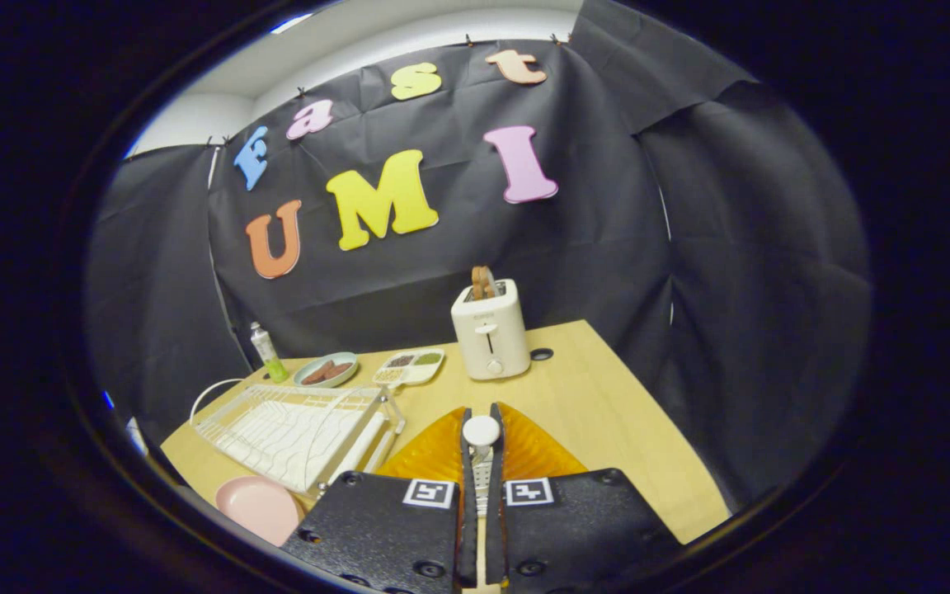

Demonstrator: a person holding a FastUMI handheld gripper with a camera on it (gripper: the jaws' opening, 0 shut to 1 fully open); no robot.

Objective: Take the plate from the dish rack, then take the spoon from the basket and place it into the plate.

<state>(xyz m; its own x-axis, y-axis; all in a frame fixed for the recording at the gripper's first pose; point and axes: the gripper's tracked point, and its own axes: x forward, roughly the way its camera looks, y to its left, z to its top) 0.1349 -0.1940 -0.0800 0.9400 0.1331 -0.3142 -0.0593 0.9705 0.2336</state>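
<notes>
My gripper [482, 412] is shut on a white spoon [481, 431]. Its round end stands up between the orange fingers [434, 454], and its handle runs down the narrow gap between the black pads. A pink plate [259, 507] lies flat on the wooden table [607, 412], left of the fingers and just in front of the white wire dish rack [293, 429]. I am held above the table, to the right of the rack and plate.
A white toaster [490, 330] with toast in it stands beyond the fingers. Left of it lie a divided snack tray [411, 365], a small plate of biscuits [326, 370] and a green-and-white tube [265, 351]. A black grommet hole [541, 354] sits right of the toaster.
</notes>
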